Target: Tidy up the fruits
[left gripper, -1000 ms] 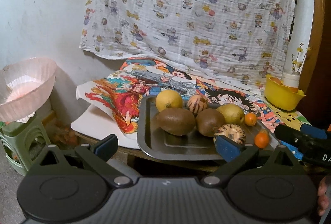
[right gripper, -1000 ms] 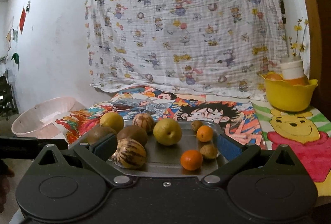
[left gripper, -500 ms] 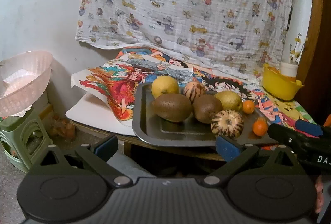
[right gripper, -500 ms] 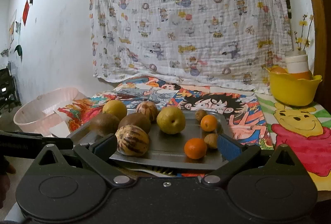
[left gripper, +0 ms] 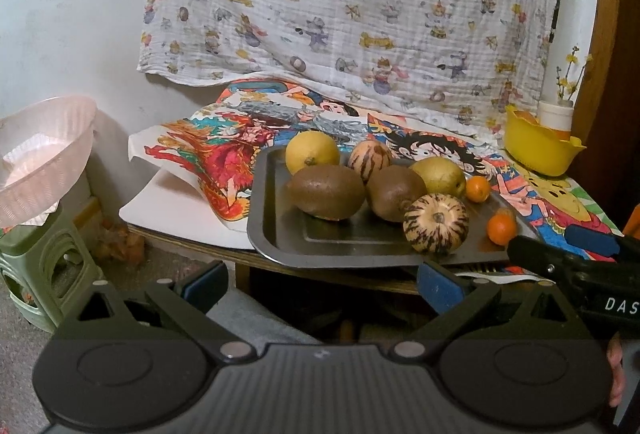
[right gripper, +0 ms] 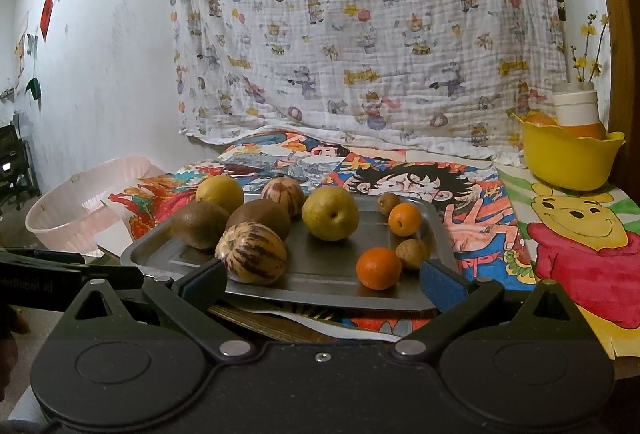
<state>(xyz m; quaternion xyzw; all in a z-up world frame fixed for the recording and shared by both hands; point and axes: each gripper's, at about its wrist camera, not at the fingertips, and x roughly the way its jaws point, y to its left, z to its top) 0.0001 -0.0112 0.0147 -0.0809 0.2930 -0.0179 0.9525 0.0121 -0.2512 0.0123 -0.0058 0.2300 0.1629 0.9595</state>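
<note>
Right wrist view showed the metal tray (right gripper: 438, 234) of fruit; both the right gripper (right gripper: 322, 280) and left gripper (left gripper: 322, 284) hung wide apart before it, holding nothing.

- The white letters "DAS" are seen on the black body of the right gripper (left gripper: 576, 258), at about four o'clock in the left wrist view; the word is cut off by the edge.
- Mirrored, blurred white lettering is carried by the black left gripper (right gripper: 60, 266) at nine o'clock in the right wrist view; it cannot be read.
</note>
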